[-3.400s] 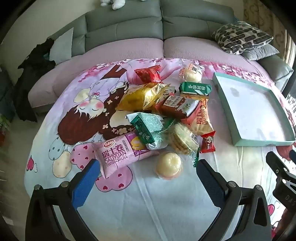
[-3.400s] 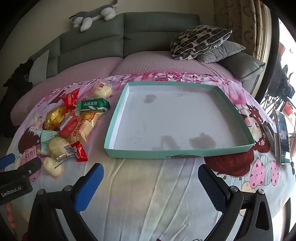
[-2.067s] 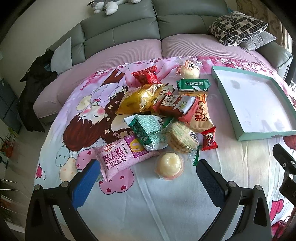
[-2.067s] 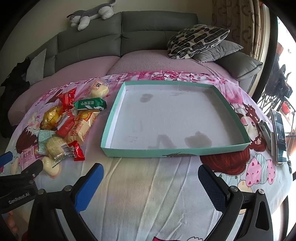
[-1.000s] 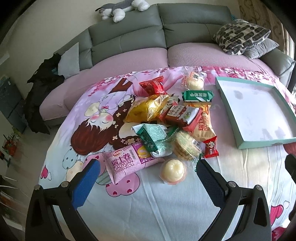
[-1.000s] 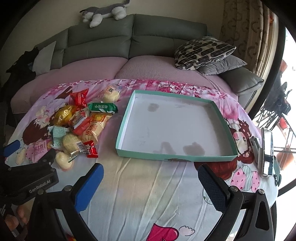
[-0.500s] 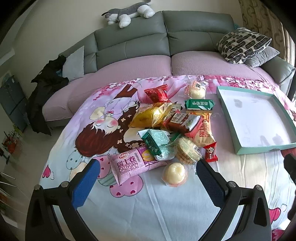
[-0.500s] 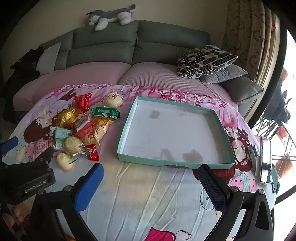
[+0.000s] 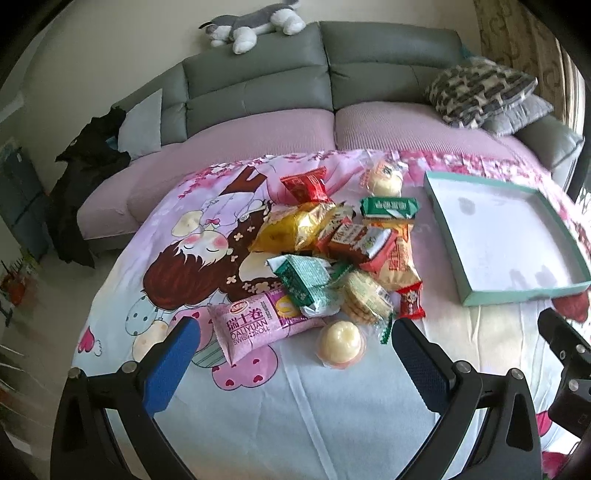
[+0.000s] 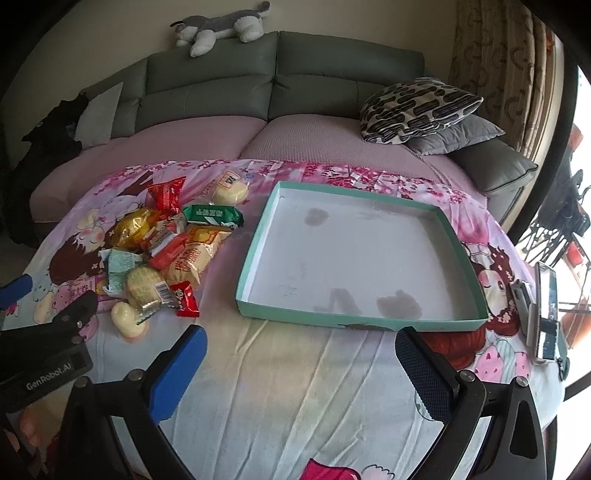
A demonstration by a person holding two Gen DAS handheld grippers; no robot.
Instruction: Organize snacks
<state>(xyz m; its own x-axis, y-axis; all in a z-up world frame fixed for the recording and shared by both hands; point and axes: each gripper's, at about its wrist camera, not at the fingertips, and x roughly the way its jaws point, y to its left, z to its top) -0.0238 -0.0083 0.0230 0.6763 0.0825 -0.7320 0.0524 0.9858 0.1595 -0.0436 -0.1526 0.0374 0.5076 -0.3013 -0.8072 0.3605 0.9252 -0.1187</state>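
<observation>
Several wrapped snacks lie heaped on a cartoon-print cloth: a pink Swiss roll pack (image 9: 255, 325), a pale jelly cup (image 9: 341, 343), a green packet (image 9: 304, 280), a yellow bag (image 9: 291, 229) and a red packet (image 9: 306, 184). The same heap (image 10: 166, 251) shows at the left of the right wrist view. To its right sits a shallow teal box lid (image 10: 325, 317), white inside, holding nothing. My left gripper (image 9: 295, 365) hovers open just short of the jelly cup. Before the lid's near wall my right gripper (image 10: 299, 369) is open, holding nothing.
A grey sofa (image 10: 229, 85) with pink seat covers backs the table, with patterned cushions (image 10: 417, 107) at right and a plush toy (image 10: 218, 26) on top. A phone and small items (image 10: 543, 310) lie at the table's right edge. Dark clothing (image 9: 85, 177) hangs at left.
Both grippers have drawn back and risen, so the snacks and the lid look smaller and more of the sofa shows. Nothing on the cloth has moved.
</observation>
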